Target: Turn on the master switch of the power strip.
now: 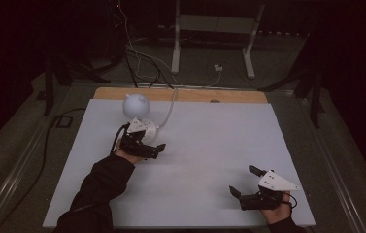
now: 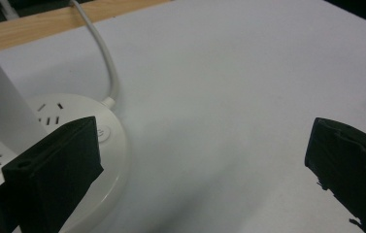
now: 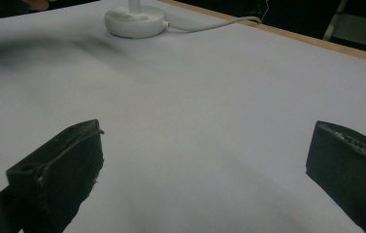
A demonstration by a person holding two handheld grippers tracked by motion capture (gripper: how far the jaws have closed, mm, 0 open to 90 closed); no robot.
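1. The left gripper (image 1: 157,148) sat at the left-centre of the bench (image 1: 209,145), just beside the round white base (image 1: 147,130) of a small desk lamp.
2. Its jaws stood wide apart and gripped nothing. In the left gripper view, one jaw hung over the near edge of the base (image 2: 115,145), while the other stood well clear over bare bench surface.
3. The base carried socket slots on its top face, and a white upright stem (image 2: 3,111) rose from it.
4. The lamp's white rounded head (image 1: 136,105) stood above the base, toward the far-left part of the bench.
5. A white cord (image 1: 170,109) ran from the base toward the far edge of the bench, across the bare wooden strip (image 1: 195,95) there.
6. The right gripper (image 1: 243,181) rested near the near-right corner of the bench, well apart from the lamp.
7. Its jaws were also spread wide and empty, over bare white surface.
8. In the right gripper view, the base (image 3: 134,20) and its cord (image 3: 209,23) lay far ahead of the jaws.
9. The person's dark sleeve (image 1: 98,187) entered from the near-left edge.
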